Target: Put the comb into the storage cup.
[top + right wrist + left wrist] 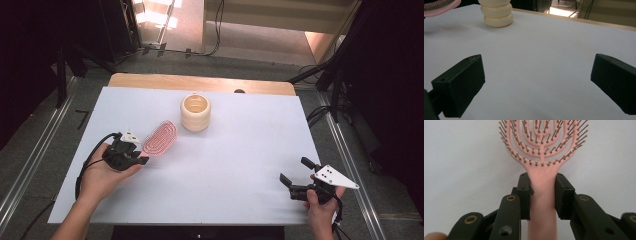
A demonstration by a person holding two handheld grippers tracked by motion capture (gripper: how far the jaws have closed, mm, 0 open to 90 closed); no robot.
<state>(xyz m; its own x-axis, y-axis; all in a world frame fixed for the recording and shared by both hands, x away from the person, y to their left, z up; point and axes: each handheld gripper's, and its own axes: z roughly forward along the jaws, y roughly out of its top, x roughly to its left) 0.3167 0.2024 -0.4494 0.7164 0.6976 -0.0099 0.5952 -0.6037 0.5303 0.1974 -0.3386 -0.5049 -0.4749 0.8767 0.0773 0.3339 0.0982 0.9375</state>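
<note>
A pink hairbrush (160, 138) with open loops and dark-tipped bristles is lifted off the white table, its head pointing toward the cream ribbed cup (195, 112). My left gripper (141, 156) is shut on the brush's handle (541, 195), the black pads pressing it from both sides just below the head. The brush head (439, 6) hangs above the table at the far left in the right gripper view, with the cup (496, 13) beside it. My right gripper (295, 172) rests at the table's near right corner, jaws wide apart with nothing between them.
The white tabletop (240, 150) lies on a wooden table whose far edge (200, 82) shows behind the cup. Dark frames and cables stand on the floor to both sides.
</note>
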